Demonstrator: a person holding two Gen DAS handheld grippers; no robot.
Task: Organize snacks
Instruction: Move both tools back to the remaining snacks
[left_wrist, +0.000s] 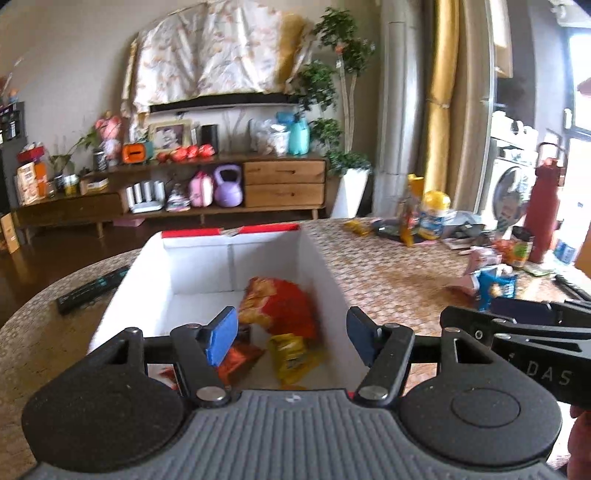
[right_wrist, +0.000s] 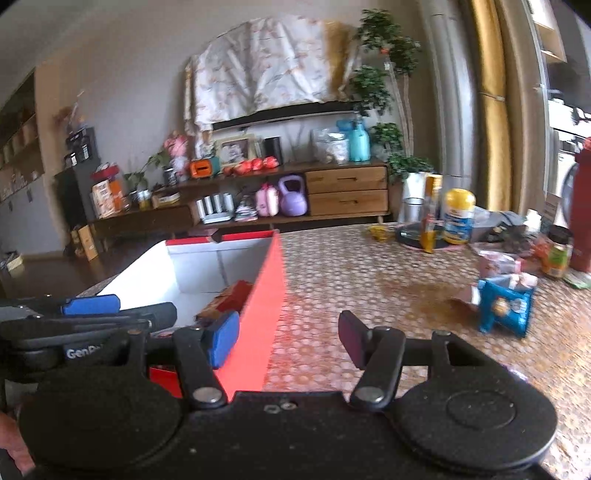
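A red box with white inside walls (left_wrist: 317, 273) stands on the table. In it lie a red-orange snack bag (left_wrist: 280, 299), a yellow packet (left_wrist: 291, 356) and an orange-red packet (left_wrist: 240, 363). My left gripper (left_wrist: 291, 336) is open and empty above the box's near end. My right gripper (right_wrist: 288, 338) is open and empty, over the box's red right wall (right_wrist: 262, 325). A blue snack bag (right_wrist: 504, 308) stands on the table to the right, beside a pink packet (right_wrist: 496, 264); the blue bag also shows in the left wrist view (left_wrist: 495, 286).
A black remote (left_wrist: 92, 288) lies left of the box. At the table's far right are a yellow-lidded tub (right_wrist: 458, 218), a tall yellow packet (right_wrist: 430, 218), a small jar (right_wrist: 557, 256), a red bottle (right_wrist: 581, 210) and papers. A wooden sideboard (right_wrist: 347, 192) stands behind.
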